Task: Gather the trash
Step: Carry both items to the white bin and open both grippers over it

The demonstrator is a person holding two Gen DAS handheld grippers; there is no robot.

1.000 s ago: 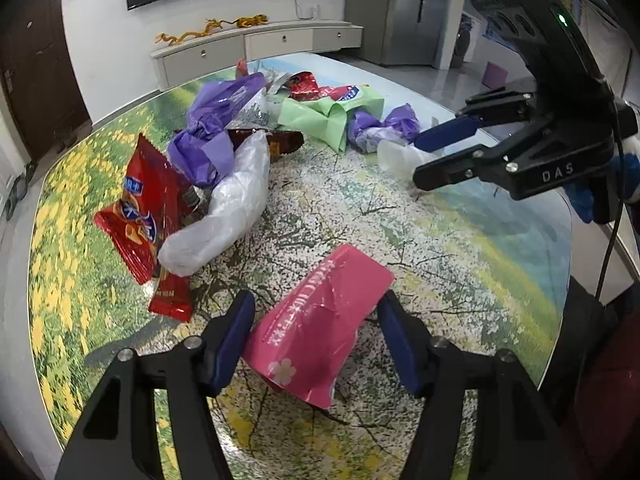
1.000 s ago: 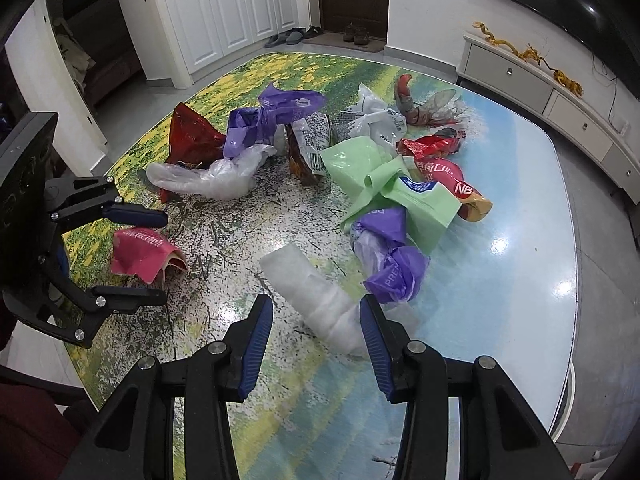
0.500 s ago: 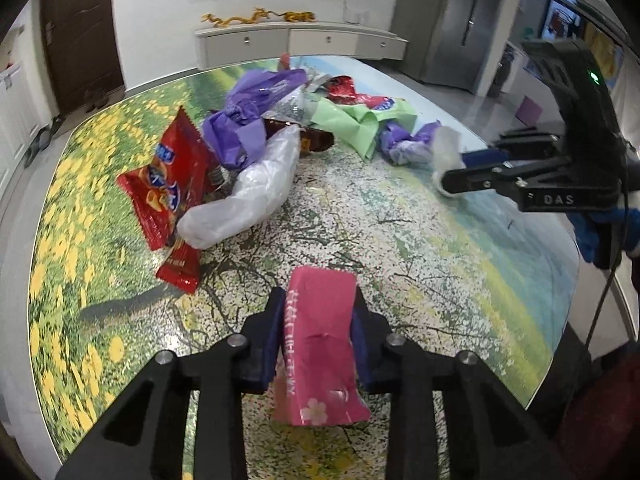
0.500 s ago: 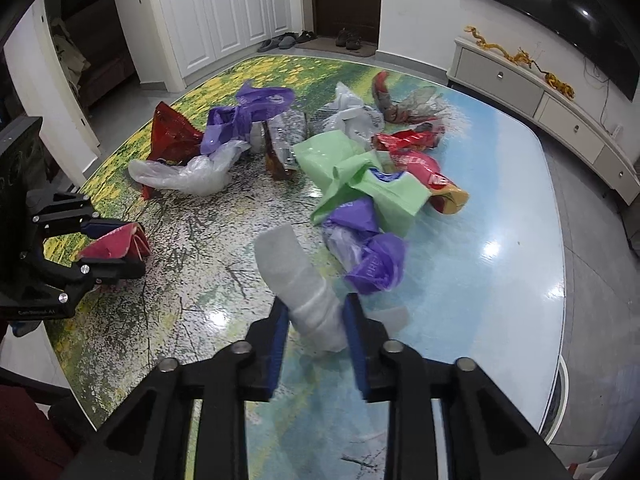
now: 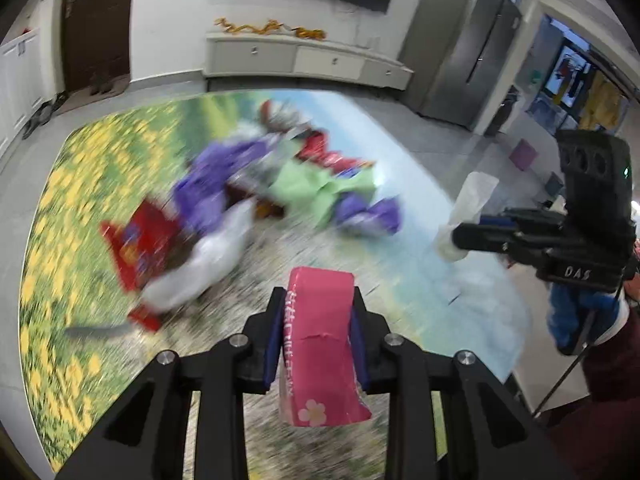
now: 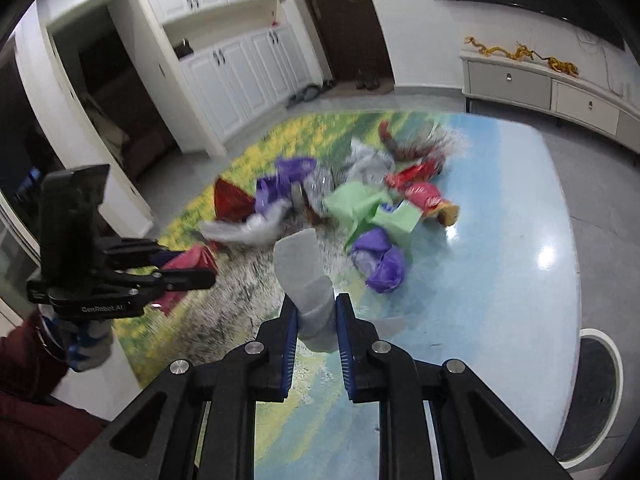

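My left gripper (image 5: 318, 340) is shut on a pink packet (image 5: 320, 344) and holds it above the table's near edge; it also shows in the right wrist view (image 6: 188, 268). My right gripper (image 6: 316, 320) is shut on a crumpled white plastic wrapper (image 6: 306, 276) and holds it lifted; this wrapper also shows in the left wrist view (image 5: 466, 216). A blurred pile of trash stays on the table: purple bags (image 5: 212, 188), a green bag (image 5: 316, 192), a red snack packet (image 5: 140, 240) and a clear plastic bag (image 5: 204, 264).
The table (image 6: 500, 280) has a flower-field print and a glossy top. A white low cabinet (image 5: 304, 64) stands by the far wall. A round dark thing with a white rim (image 6: 596, 392) sits on the floor to the right of the table.
Both grippers closed on their items one second ago to now, then lifted them off the table. The views now look higher and are blurred by motion.
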